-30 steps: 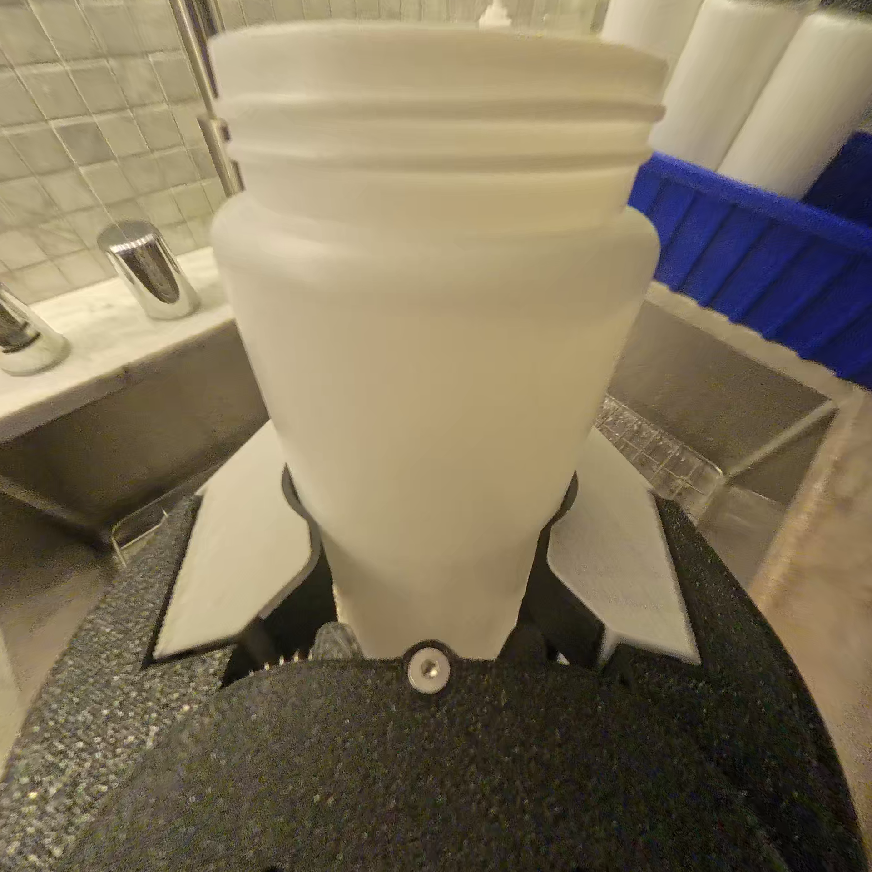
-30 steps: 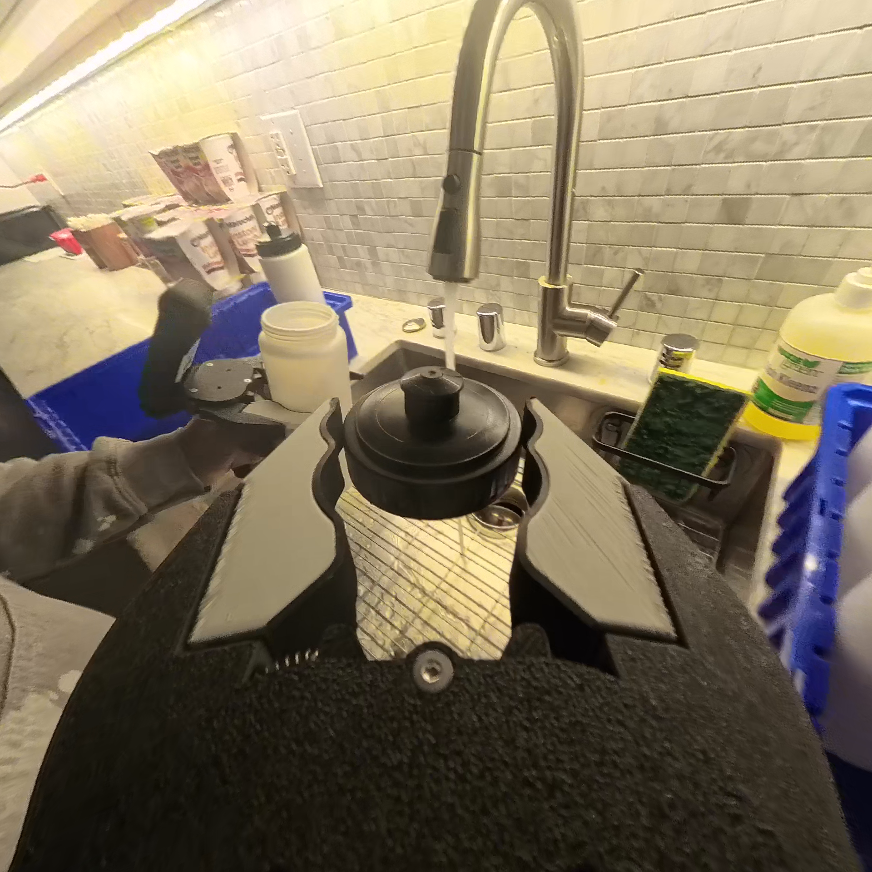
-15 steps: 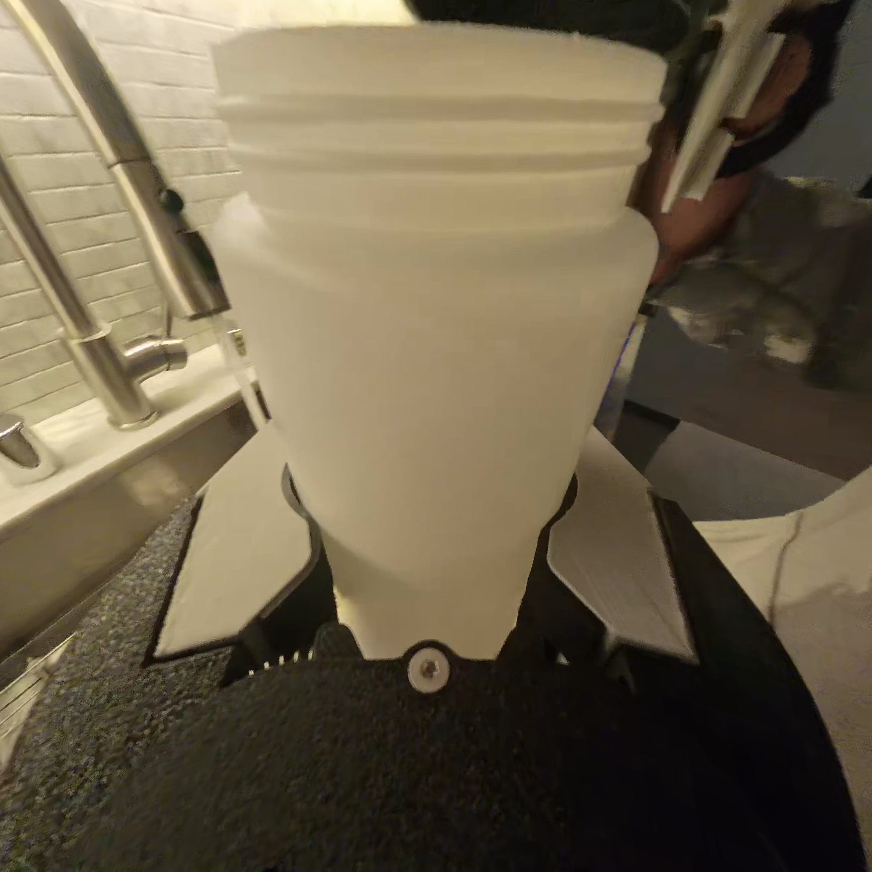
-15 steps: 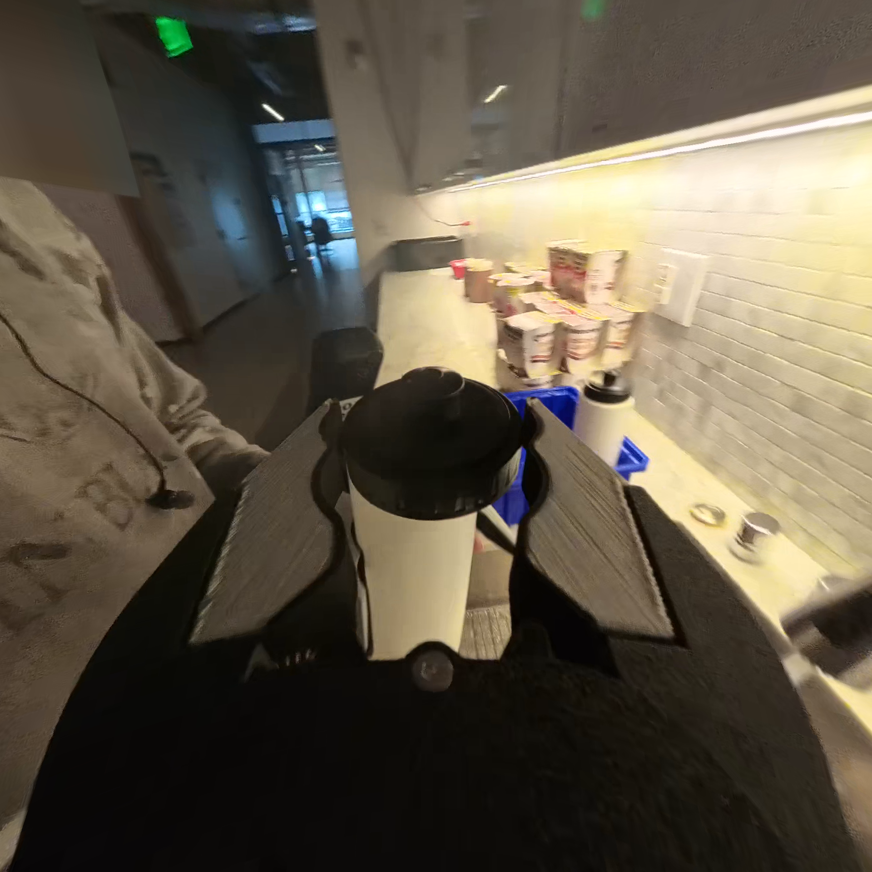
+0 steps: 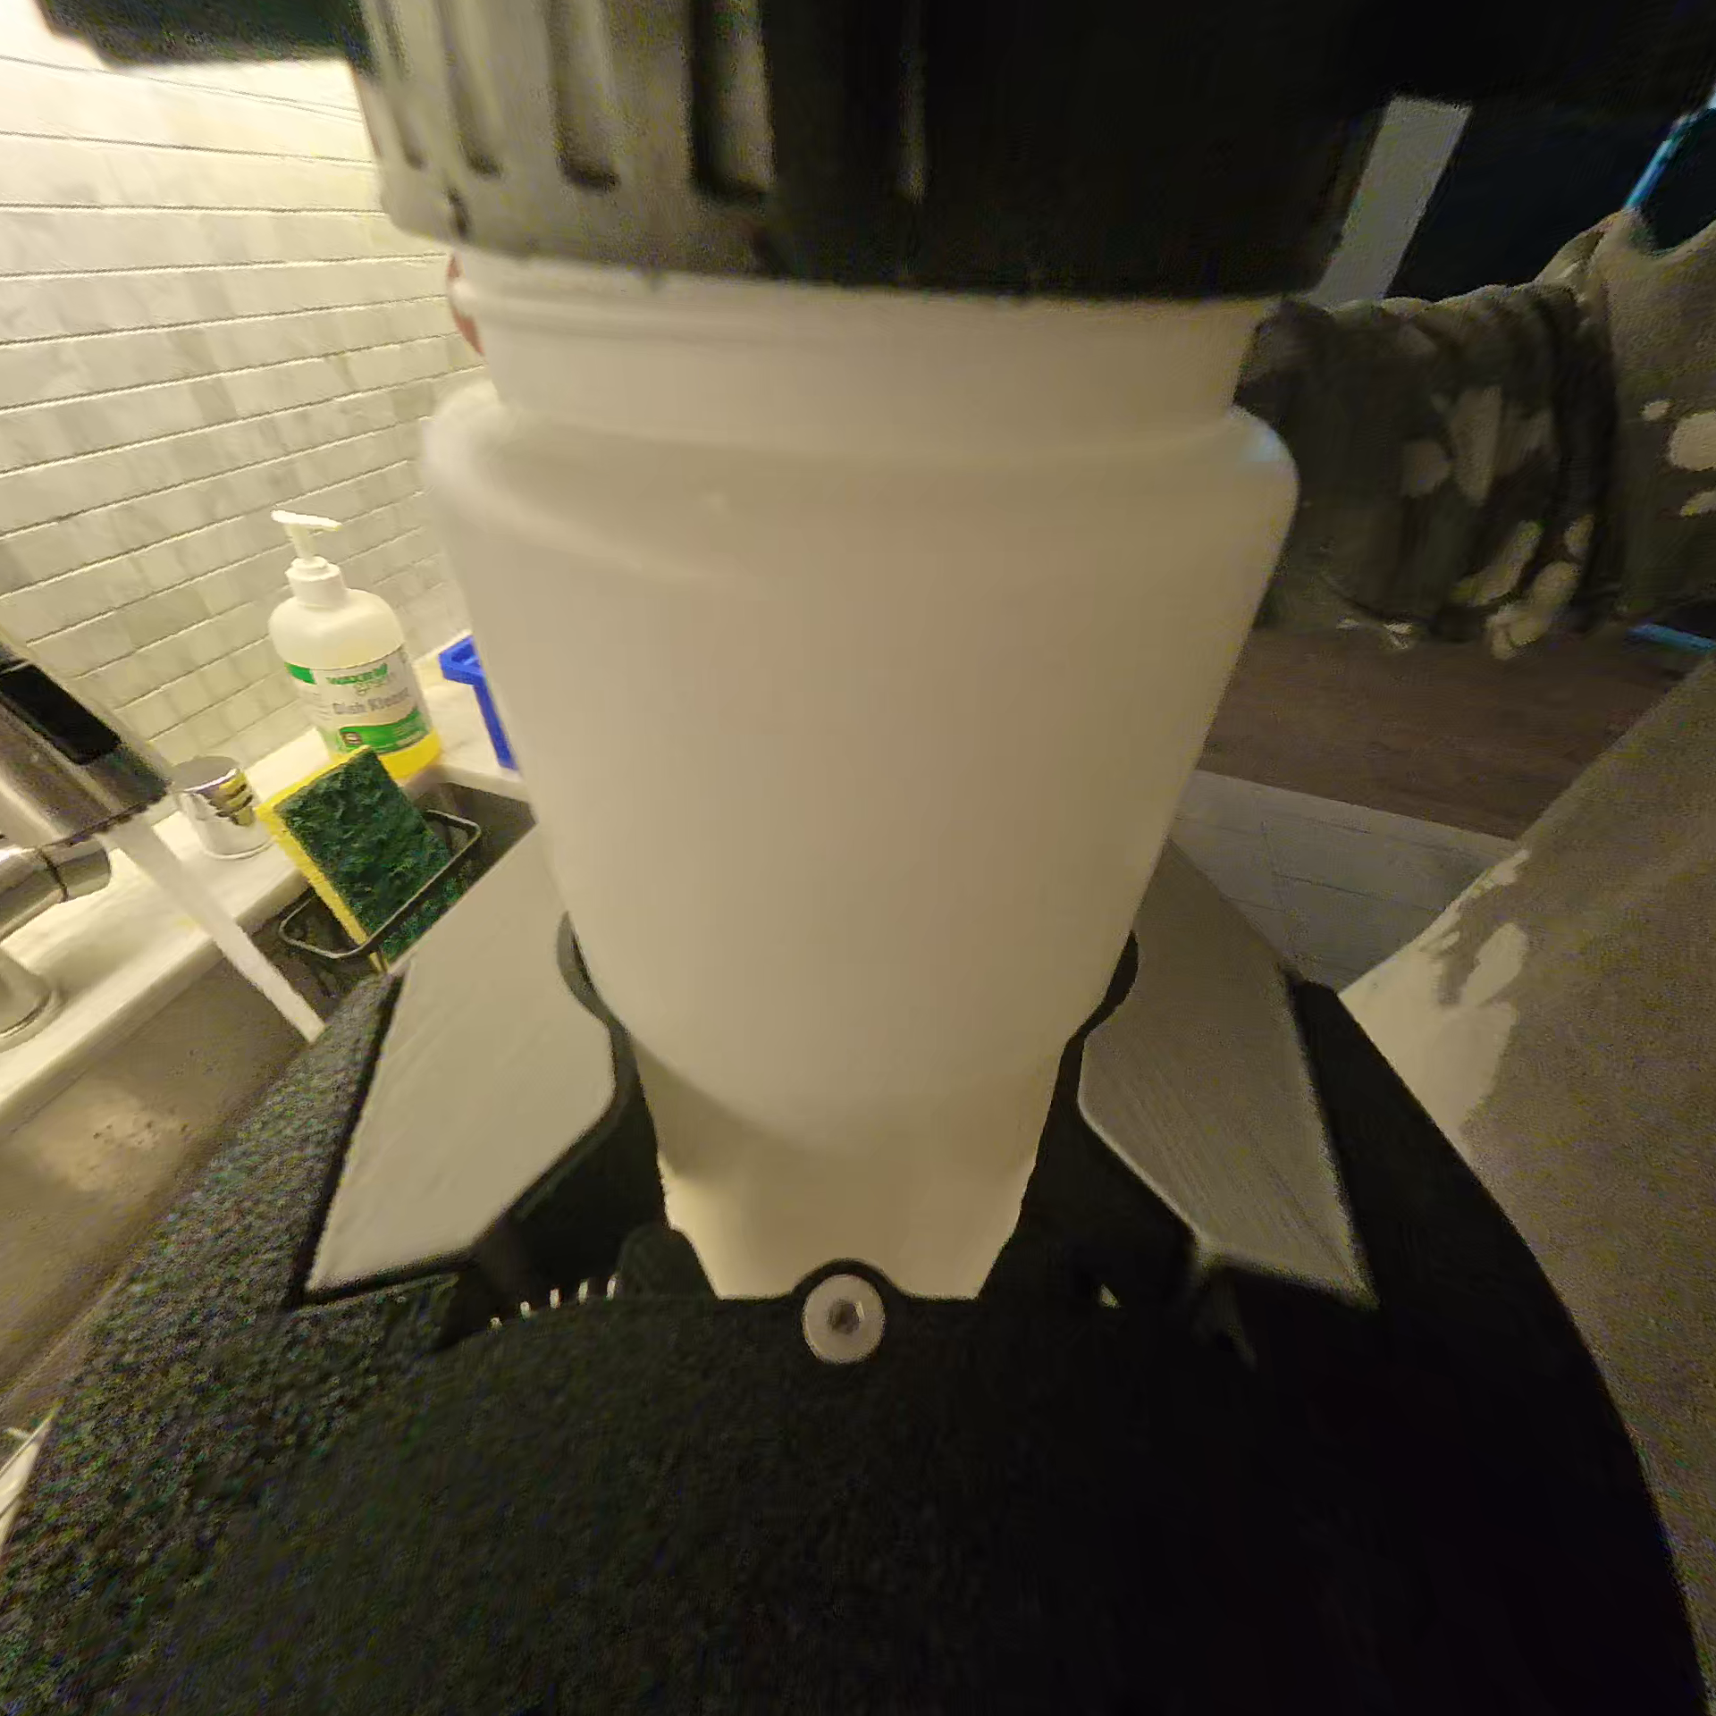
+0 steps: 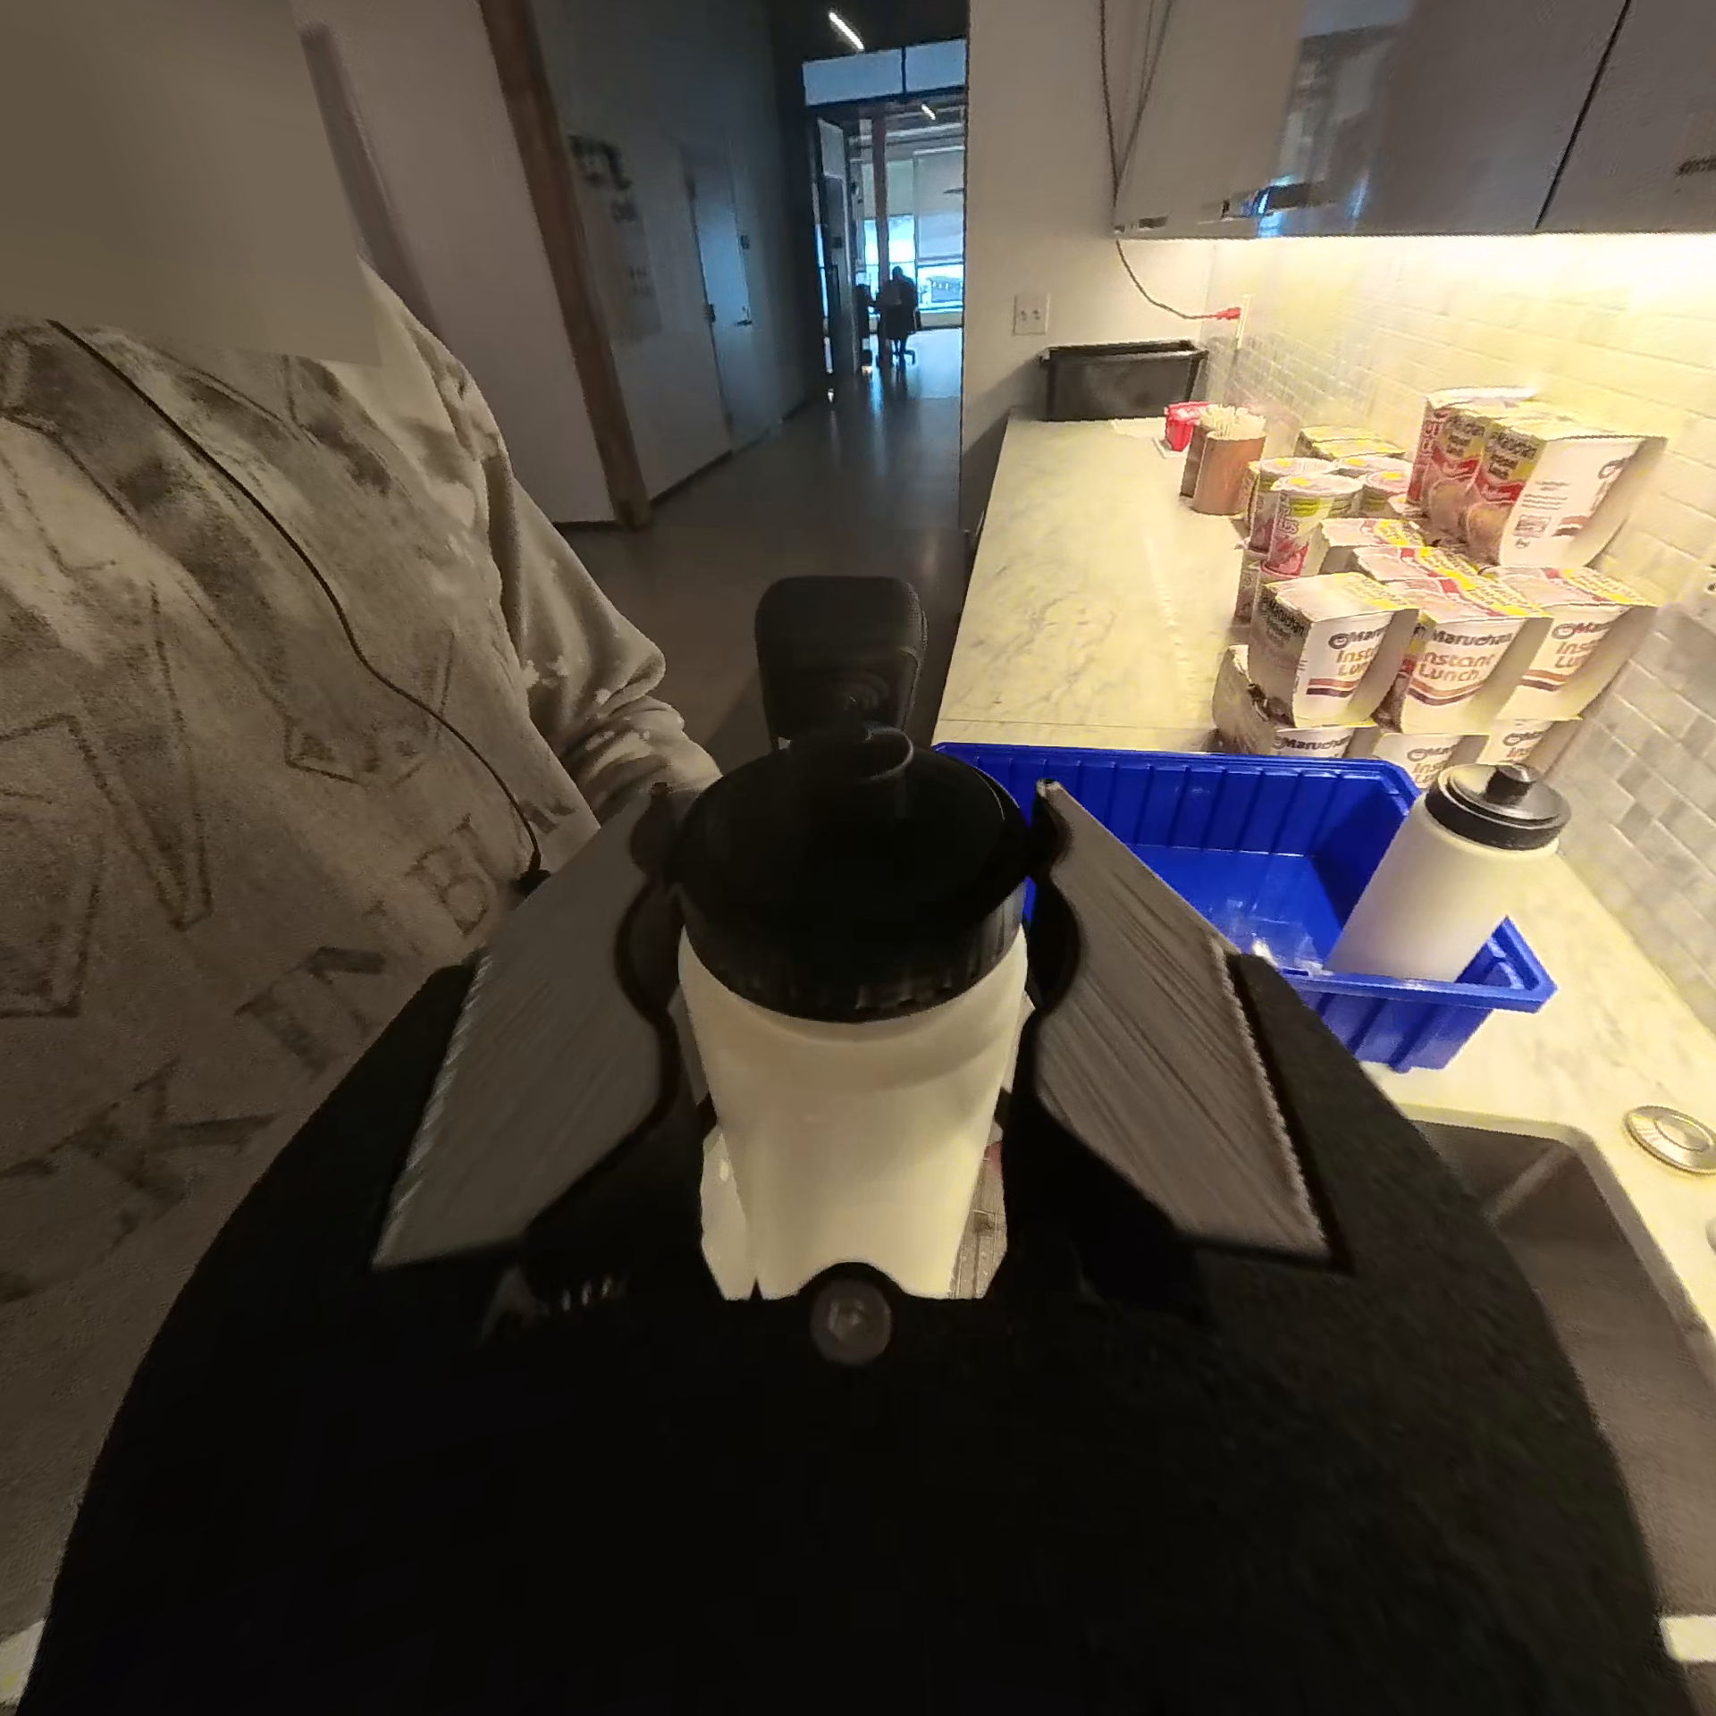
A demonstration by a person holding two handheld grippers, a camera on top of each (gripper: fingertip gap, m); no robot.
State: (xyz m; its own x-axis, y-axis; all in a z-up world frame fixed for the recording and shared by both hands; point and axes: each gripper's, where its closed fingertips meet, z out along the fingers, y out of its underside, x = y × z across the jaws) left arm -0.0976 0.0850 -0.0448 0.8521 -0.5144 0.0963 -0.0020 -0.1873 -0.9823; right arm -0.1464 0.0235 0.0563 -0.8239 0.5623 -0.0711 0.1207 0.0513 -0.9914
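Note:
My left gripper (image 5: 850, 956) is shut on the lower body of a white plastic bottle (image 5: 854, 706) and holds it upright. A black ribbed lid (image 5: 836, 139) sits on the bottle's neck and covers its mouth. My right gripper (image 6: 845, 836) is shut on that black lid (image 6: 840, 891), its fingers (image 6: 1161, 1021) on either side of it, with the white bottle (image 6: 836, 1096) directly below. The left gripper's black body (image 6: 840, 650) shows just behind the lid. The bottle's base is hidden.
A faucet runs a water stream (image 5: 218, 919) into the sink at left. A soap bottle (image 5: 348, 650) and green sponge (image 5: 371, 854) stand behind it. A blue bin (image 6: 1207, 891) holds another capped white bottle (image 6: 1449, 882). Noodle cups (image 6: 1439, 613) are stacked on the counter. A person's sweatshirt (image 6: 232, 696) is close.
My right gripper carried the black lid from under the faucet stream over to the bottle and set it on the open mouth. Both views swung away from the sink.

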